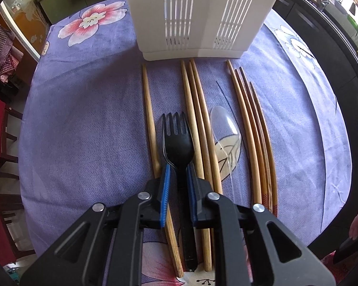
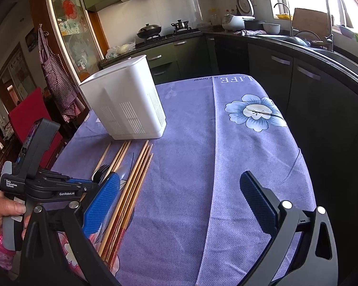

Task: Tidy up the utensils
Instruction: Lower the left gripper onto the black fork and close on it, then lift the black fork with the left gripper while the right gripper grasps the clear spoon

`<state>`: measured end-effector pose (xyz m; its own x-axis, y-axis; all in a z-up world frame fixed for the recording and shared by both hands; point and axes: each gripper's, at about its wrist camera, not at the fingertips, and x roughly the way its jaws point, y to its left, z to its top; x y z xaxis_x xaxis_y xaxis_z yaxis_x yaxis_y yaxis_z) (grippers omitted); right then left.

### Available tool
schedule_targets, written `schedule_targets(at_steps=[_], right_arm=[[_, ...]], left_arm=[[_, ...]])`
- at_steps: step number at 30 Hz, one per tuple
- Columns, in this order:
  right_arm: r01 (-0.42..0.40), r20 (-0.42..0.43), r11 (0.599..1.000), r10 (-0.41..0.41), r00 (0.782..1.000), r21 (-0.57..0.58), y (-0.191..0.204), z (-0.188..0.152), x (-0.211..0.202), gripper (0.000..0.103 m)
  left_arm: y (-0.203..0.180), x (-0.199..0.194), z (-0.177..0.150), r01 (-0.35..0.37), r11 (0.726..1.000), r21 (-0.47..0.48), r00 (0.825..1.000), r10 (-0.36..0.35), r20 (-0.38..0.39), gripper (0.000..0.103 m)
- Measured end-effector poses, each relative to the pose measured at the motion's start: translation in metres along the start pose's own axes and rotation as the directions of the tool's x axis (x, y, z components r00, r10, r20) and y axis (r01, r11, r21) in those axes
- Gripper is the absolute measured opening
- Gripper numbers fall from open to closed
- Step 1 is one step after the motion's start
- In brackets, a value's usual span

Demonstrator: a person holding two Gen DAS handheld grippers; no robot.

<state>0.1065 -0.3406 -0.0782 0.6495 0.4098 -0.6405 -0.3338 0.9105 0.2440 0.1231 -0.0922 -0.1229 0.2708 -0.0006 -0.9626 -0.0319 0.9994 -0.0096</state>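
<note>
Now left claw (image 1: 178, 174) flanks black fork (image 1: 177, 140) handle.

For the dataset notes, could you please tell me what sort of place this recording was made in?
Most likely a home kitchen. Beyond the cloth-covered table there is a gas hob with a wok on it, a rice cooker on the dark counter, and a sink tap under the window.
</note>
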Motion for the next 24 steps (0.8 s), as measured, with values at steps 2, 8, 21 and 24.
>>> schedule_targets(at_steps=[2,8,21,24], right_arm=[[0.001,0.0,1.0,-0.001,1.0,0.0,0.0,0.0,0.0,0.099],[0.013,-0.005,1.0,-0.013,1.0,-0.008,0.005,0.001,0.003,0.099],[0.005,-0.113,1.0,-0.008,0.994,-0.029,0.032,0.004,0.024,0.099],[-0.038,-0.155,0.999,0.031,0.987,-0.038,0.047,0.006,0.033,0.099]], left_arm=[[-0.005,0.0,0.0,-0.018,1.0,0.014,1.0,0.018,0.007,0.014],[-0.004,0.0,-0.002,-0.009,1.0,0.023,1.0,0.008,0.028,0.01],[0.014,-0.03,-0.005,0.079,0.997,0.014,0.988,-0.08,0.134,0.008],[0.019,-0.043,-0.007,0.085,0.996,0.012,0.981,-0.086,0.175,0.008]])
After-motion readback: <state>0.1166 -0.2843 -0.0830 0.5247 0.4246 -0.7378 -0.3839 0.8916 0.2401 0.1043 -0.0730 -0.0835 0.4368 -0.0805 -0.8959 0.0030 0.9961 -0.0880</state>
